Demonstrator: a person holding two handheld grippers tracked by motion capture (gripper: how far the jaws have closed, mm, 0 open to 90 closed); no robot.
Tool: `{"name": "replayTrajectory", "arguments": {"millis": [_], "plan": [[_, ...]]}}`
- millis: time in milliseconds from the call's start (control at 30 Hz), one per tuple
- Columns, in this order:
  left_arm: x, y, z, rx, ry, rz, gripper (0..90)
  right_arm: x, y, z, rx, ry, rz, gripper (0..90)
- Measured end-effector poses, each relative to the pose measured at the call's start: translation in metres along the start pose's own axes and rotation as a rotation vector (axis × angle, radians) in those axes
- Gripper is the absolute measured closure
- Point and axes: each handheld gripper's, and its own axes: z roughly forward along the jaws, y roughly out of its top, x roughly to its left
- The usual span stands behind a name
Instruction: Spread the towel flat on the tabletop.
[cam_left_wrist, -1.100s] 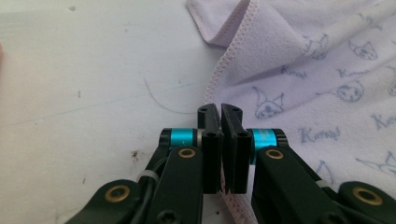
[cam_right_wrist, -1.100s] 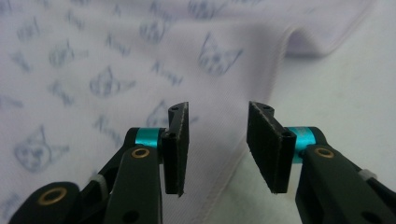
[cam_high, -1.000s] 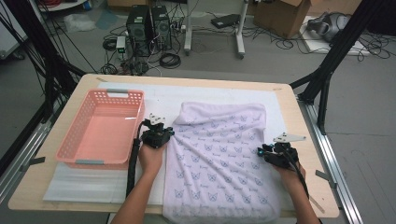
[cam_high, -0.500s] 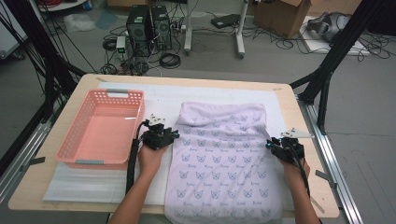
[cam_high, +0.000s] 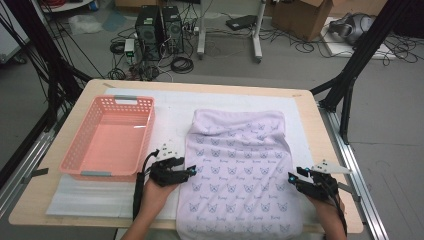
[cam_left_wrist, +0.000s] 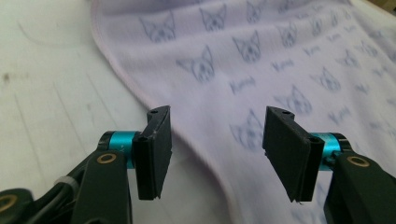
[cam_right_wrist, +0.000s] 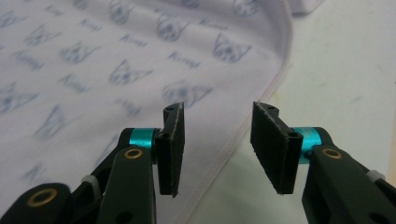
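Two grippers are in my hands, one at each side hem of the cloth (cam_high: 240, 175), which lies flat on the white mat (cam_high: 170, 107) over the right half of the desk (cam_high: 90, 90), its bottom hem reaching the near edge. My left gripper (cam_high: 192, 171) sits at the cloth's left hem, toward the near edge; its jaws have just been opening and now stand apart, with nothing pinched between them. In the left gripper view the pink hem (cam_left_wrist: 140, 95) runs across under the gap between the jaws, free of both pads. My right gripper (cam_high: 291, 176) sits at the right hem, near the desk's right edge; its jaws have just been opening too and stand apart, empty. In the right gripper view the hem (cam_right_wrist: 275, 79) passes below the gap, untouched. A pink basket (cam_high: 107, 137) stands on the left half of the desk, just beside my left gripper and apart from the cloth.
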Motion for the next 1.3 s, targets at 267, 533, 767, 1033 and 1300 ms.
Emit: {"name": "replayTrajectory", "arguments": {"millis": [267,533,767,1033,1300], "plan": [[-0.02,-0.023,-0.022,0.026,-0.003,-0.05,42.8,0.018,-0.025,-0.025,0.041,0.031,-0.043,52.6],[-0.04,-0.033,-0.028,0.033,0.057,0.006,62.0,0.023,-0.036,-0.032,0.039,0.042,-0.035,61.9],[-0.039,-0.04,-0.035,0.02,0.048,-0.024,87.1,0.023,-0.037,-0.036,0.048,0.082,-0.022,87.5],[-0.041,-0.057,-0.059,0.015,0.02,-0.035,87.2,0.028,-0.05,-0.054,0.055,0.106,-0.018,87.7],[-0.052,-0.074,-0.078,0.019,-0.001,-0.02,87.2,0.042,-0.064,-0.072,0.063,0.127,-0.05,87.7]]}}
